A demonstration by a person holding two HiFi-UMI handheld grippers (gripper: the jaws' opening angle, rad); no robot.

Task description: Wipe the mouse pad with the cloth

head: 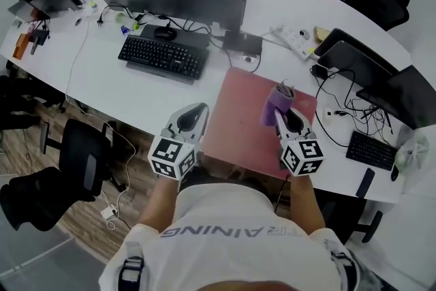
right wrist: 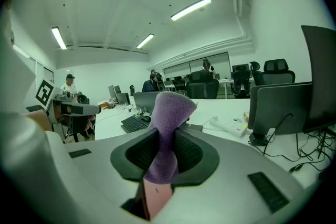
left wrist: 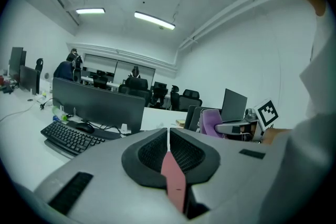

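The left tongs are seen clenched on nothing, jaw against jaw in the left gripper view, and are held at the 9 o'clock edge of the pink mouse pad. The pad is laid flat on the white tabletop, by its near edge and at about 5 o'clock from the keyboard. Over the pad's 3 o'clock part the purple cloth is gripped by the right tongs, with a bunched tuft standing out beyond the jaws; whether it is touching the pad cannot be told. Wiping is judged not yet properly begun. For the step to be done well, the right tongs would probably be tipped down so that the tuft is pressed onto the surface, and long overlapping strokes would be drawn from 3 o'clock toward 9 o'clock. The pad's edge could be pinned by the closed left tongs so that it is not dragged.
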